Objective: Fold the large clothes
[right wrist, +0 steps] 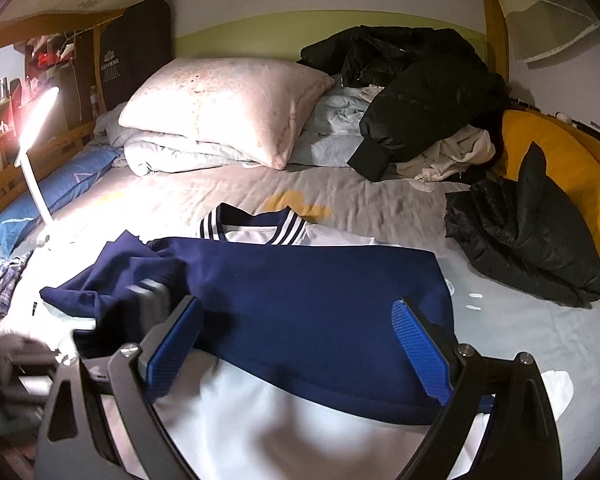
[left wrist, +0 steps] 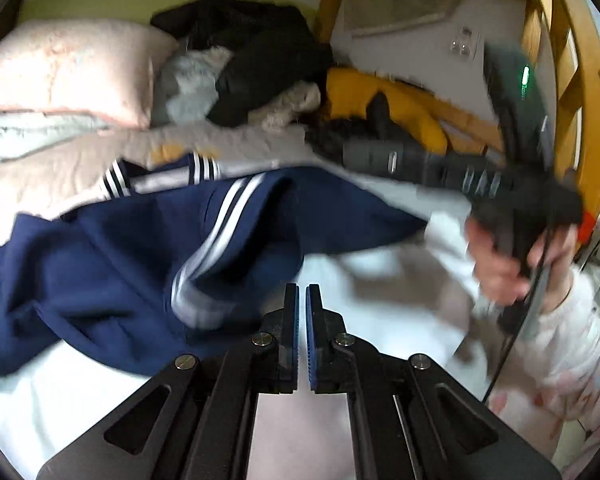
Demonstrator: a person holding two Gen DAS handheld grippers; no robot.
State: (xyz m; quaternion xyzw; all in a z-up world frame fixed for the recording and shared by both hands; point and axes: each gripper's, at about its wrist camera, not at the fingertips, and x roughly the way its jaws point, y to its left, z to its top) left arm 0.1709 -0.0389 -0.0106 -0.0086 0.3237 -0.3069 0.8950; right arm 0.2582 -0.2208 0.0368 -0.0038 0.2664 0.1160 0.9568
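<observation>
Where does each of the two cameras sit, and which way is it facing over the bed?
Left wrist: on the left gripper, jaws shut and empty, looking across the navy garment toward the pink pillow; a hand holds the right gripper at right.
Right wrist: on the right gripper, jaws open over the navy garment, facing the pillow and lamp; no hand is clear.
Shared: garment, pillow, black jacket, yellow cushion.

Left gripper closed, right gripper spread wide.
</observation>
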